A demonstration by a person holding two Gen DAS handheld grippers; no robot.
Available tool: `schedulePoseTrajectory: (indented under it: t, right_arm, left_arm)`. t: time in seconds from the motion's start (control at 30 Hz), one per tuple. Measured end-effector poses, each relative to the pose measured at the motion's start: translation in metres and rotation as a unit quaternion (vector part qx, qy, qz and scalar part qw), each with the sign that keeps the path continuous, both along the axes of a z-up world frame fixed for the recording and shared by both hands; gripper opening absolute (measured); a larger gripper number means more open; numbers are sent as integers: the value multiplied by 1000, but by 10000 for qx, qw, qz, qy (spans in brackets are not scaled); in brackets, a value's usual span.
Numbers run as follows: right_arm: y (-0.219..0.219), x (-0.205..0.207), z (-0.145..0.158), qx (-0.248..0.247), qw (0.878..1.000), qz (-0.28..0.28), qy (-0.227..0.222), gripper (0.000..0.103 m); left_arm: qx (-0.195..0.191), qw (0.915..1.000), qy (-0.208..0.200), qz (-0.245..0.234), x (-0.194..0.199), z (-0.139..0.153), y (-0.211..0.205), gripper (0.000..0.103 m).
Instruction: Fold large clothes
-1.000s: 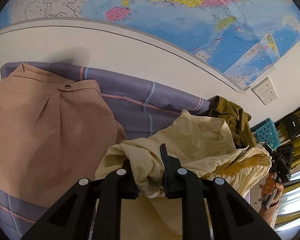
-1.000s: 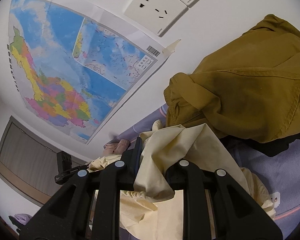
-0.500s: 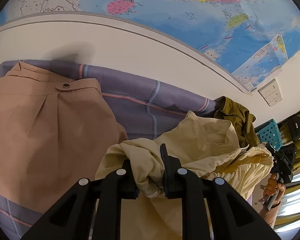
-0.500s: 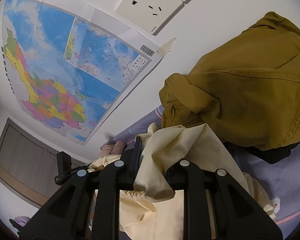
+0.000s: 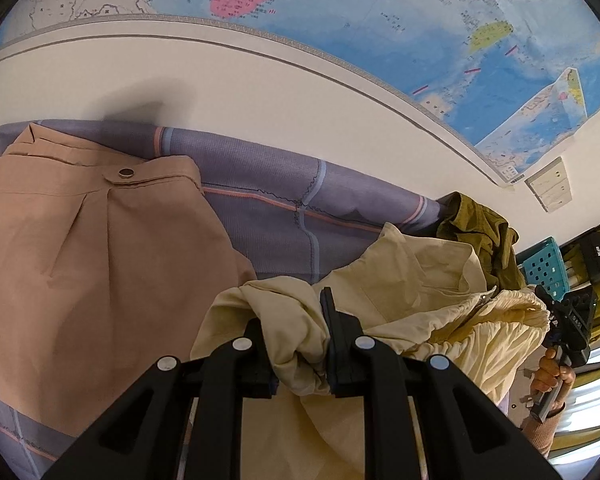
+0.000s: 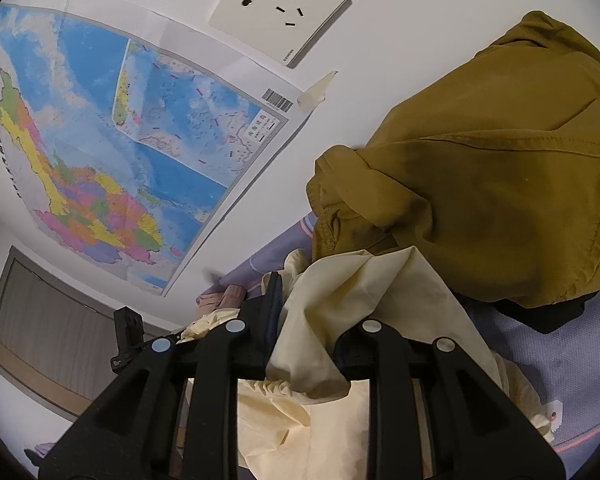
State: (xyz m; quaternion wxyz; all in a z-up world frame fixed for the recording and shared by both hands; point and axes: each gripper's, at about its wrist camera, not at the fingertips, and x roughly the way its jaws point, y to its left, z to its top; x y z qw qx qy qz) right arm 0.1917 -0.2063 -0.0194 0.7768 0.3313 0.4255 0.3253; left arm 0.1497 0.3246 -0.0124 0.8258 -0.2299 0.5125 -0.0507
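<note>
We hold the left gripper (image 5: pixel 298 344) clamped on a bunched fold of the cream garment (image 5: pixel 416 300); the cloth fills the narrow gap between its jaws. The right gripper (image 6: pixel 306 320) has another fold of the same garment (image 6: pixel 340 292) between its jaws, and the cloth appears pinched there too. Two separated grips let us, we judge, spread the cloth taut between the hands before laying it flat, the early stage of a fold. In the left wrist view, the right gripper (image 5: pixel 572 320) appears at the garment's far gathered edge, carried by a hand (image 5: pixel 550 372).

The garment hangs partly lifted over a bed covered by a lilac sheet (image 5: pixel 268 196) with pink and blue stripes. A tan garment (image 5: pixel 80 256) with a buttoned tab lies spread at one side, probably set apart from the work in hand. An olive garment (image 6: pixel 480 176) lies crumpled against the wall, near the cream one.

Behind the bed stands a white wall (image 5: pixel 220 92) carrying a coloured map (image 6: pixel 112 152), a taped corner, and a socket plate (image 6: pixel 278 8). A teal basket (image 5: pixel 544 268) stands beyond the bed's end.
</note>
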Motion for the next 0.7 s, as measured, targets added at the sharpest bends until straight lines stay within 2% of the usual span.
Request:
schedulePoseTrajectory:
  t: [0.47, 0.57, 0.7]
  right_arm:
    - [6, 7, -2, -141, 9998, -75, 94, 28]
    - [8, 5, 2, -189, 9998, -24, 11, 34]
    - [13, -2, 12, -174, 9997, 37, -185, 51]
  left_arm:
    - [73, 9999, 85, 14, 9, -10, -2, 16]
    - [120, 9999, 93, 16, 10, -12, -4, 16]
    - [147, 9998, 105, 28, 11, -15, -6, 16]
